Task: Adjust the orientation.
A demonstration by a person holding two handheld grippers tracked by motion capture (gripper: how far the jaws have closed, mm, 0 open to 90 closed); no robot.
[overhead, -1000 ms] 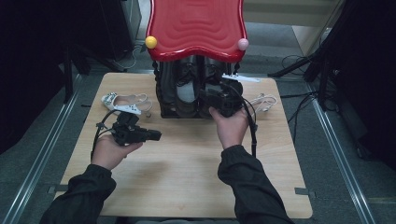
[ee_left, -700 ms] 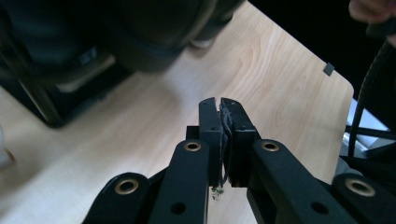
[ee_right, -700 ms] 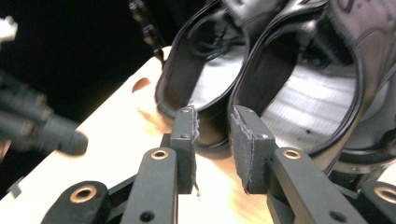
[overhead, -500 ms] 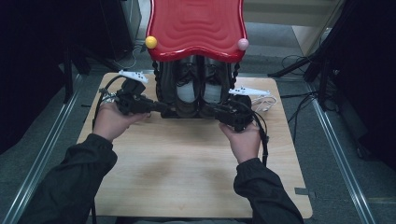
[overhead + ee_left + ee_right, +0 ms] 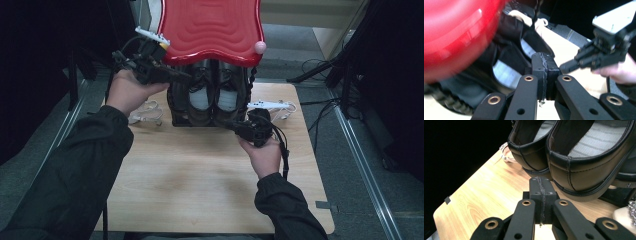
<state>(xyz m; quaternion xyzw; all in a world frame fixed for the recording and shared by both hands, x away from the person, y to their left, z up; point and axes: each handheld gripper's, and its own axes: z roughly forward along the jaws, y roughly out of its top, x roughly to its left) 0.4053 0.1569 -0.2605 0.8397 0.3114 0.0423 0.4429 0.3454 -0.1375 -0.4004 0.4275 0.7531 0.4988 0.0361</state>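
At the table's near edge: a person's two dark sleeves are coming in from below over a bare wooden table [image 5: 200, 180].
Right gripper [image 5: 239, 127]: it is lying low in the right hand, just above the board, with its tips pointing at the toe of the right-hand shoe; its jaws have just been closing and are now meeting pad to pad with nothing between them.
Right gripper view: the closed jaws are sitting just in front of a pair of black leather shoes [image 5: 584, 167], close to the sole rim of the nearer one; whether they are touching it cannot be told.
Shoes [image 5: 212, 97]: the pair is standing side by side, pale insoles showing, in a dark rack [image 5: 175, 107] at the table's far middle.
Left gripper [image 5: 182, 77]: it is being held high at the rack's upper left corner, just under the red edge; its jaws have just been closing and are pressed together, empty.
Left gripper view: the shut pads are hovering before the shoe openings [image 5: 506, 72], with the right gripper [image 5: 566, 67] farther off.
Above the rack: a red ribbed tray [image 5: 212, 27] is capping it, a pink ball [image 5: 260, 47] at its right corner.
Beside the rack: a white object [image 5: 267, 105] is lying on the right, a pale sandal [image 5: 145, 112] on the left.
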